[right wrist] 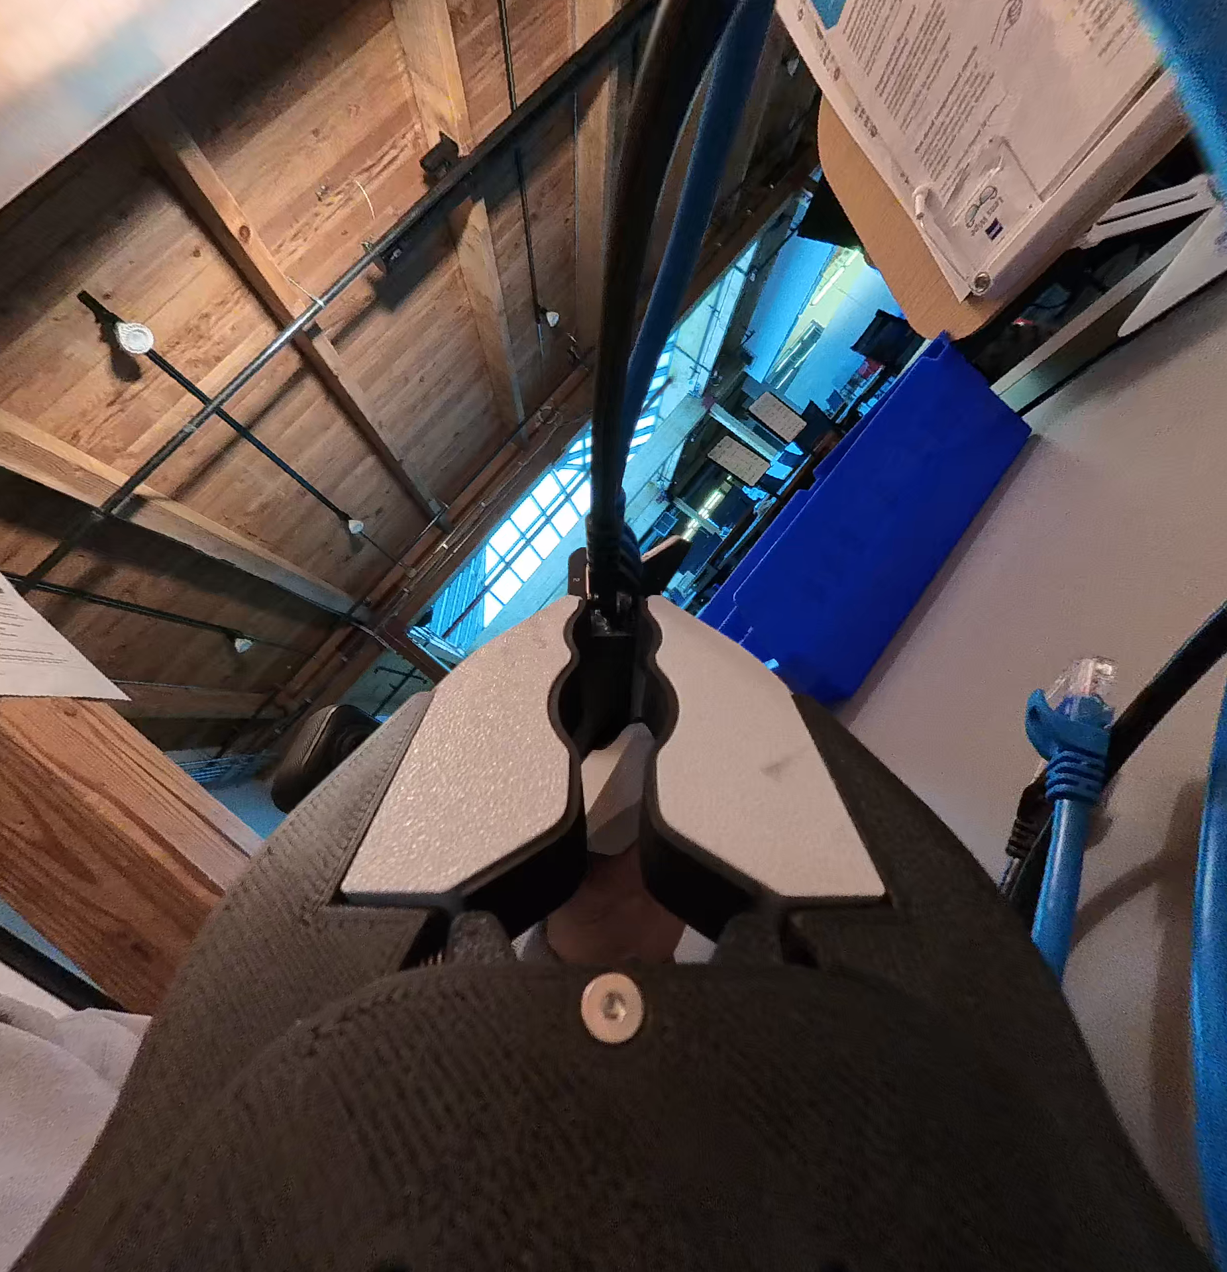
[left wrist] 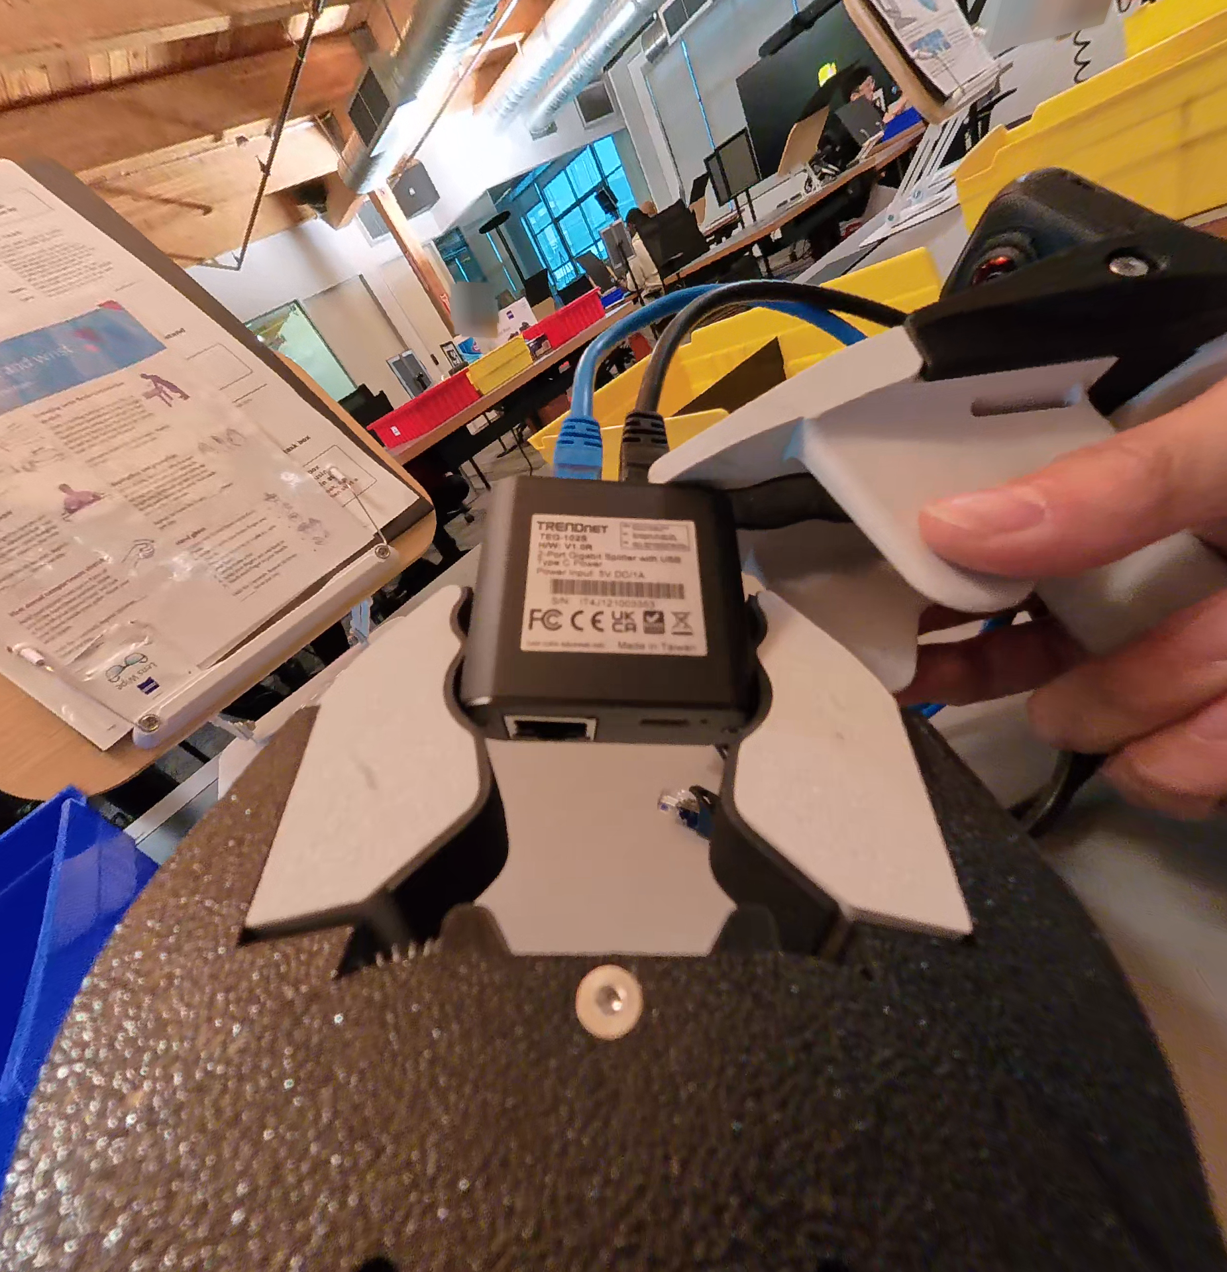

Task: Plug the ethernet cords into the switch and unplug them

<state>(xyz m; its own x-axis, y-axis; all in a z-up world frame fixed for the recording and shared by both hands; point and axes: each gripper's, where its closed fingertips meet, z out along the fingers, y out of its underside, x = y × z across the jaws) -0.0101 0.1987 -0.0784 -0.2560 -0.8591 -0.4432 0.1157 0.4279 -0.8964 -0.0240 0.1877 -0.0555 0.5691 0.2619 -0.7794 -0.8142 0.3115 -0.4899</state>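
While the left gripper point(left wrist: 607, 661) clamps the switch point(left wrist: 607, 592) steady, the right gripper point(right wrist: 611, 661) pinches the black cord's plug point(right wrist: 607, 606) — probably to work it free.

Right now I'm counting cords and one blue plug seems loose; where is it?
In the right wrist view, the loose blue plug lies on the white table at the right, unplugged, beside a black cable and near the blue bin.

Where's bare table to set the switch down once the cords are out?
Bare white table shows right of the blue bin, up to the loose blue plug. Beyond that plug, cables crowd it. Around the switch itself, both grippers close in.
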